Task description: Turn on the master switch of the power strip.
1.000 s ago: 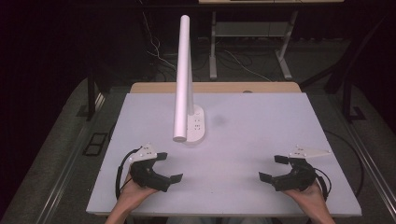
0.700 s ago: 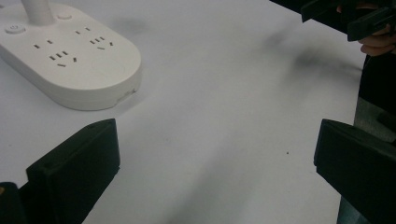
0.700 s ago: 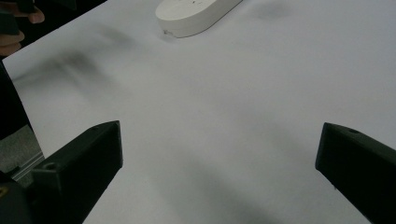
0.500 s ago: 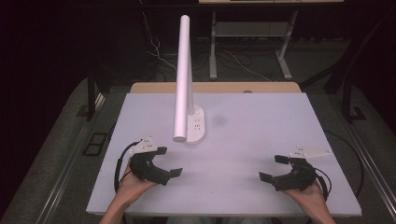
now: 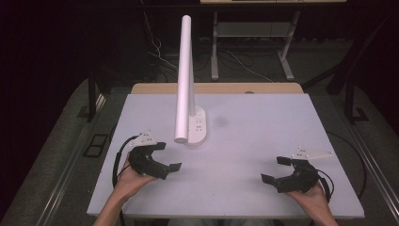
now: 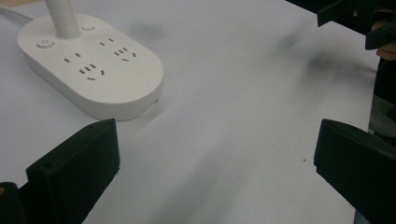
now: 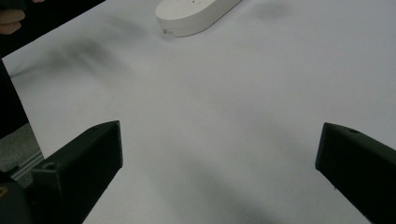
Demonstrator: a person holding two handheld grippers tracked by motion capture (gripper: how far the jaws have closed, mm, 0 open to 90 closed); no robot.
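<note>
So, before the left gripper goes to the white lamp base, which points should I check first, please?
1. Left gripper jaws open wide: ok.
2. Left gripper empty: ok.
3. Lamp base flat on the table: ok.
4. Path between left gripper and lamp base free of other things: ok.
5. Right gripper open, empty and far from the base: ok.
6. Lamp cord free behind the base: cannot tell, it leaves the left gripper view.

We see the lamp base (image 5: 198, 126) on the table (image 5: 263, 122), behind and between the left gripper (image 5: 168, 156) and right gripper (image 5: 275, 169).
</note>
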